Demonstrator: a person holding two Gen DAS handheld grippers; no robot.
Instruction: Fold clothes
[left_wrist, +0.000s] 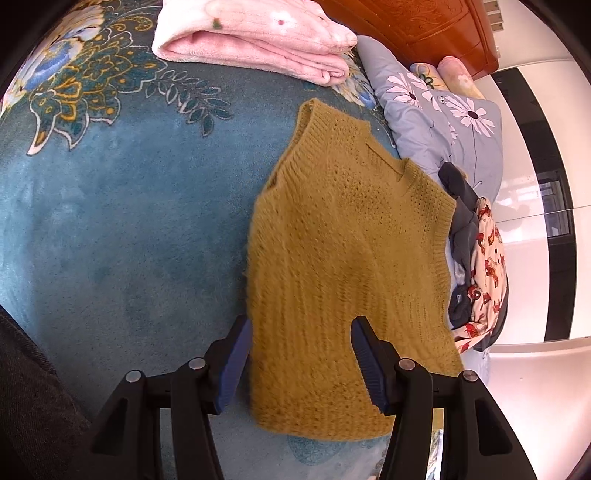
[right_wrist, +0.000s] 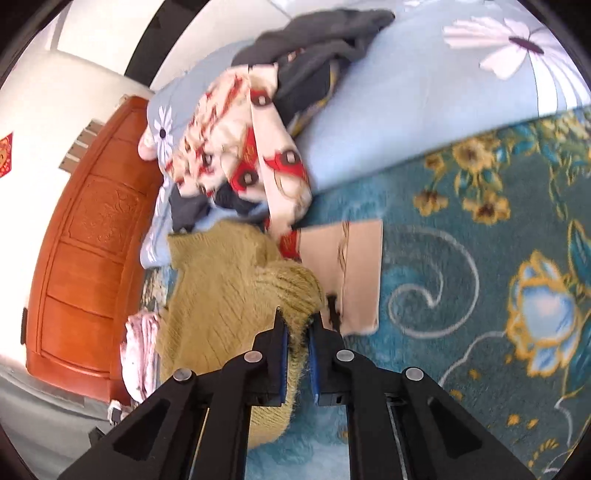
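A mustard knitted vest (left_wrist: 343, 266) lies spread on a teal floral bedspread (left_wrist: 122, 229), neck end away from me. My left gripper (left_wrist: 301, 325) is open, its jaws straddling the vest's near left edge, with fabric between them. In the right wrist view the same vest (right_wrist: 221, 295) is bunched, and my right gripper (right_wrist: 297, 325) is shut on a fold of its hem.
A folded pink blanket (left_wrist: 258, 40) lies at the far edge. A grey-blue flowered quilt (left_wrist: 443, 122) carries a heap of dark and red-patterned clothes (left_wrist: 476, 258). A folded tan garment (right_wrist: 354, 273) lies beside the vest. A wooden headboard (right_wrist: 88, 236) stands behind.
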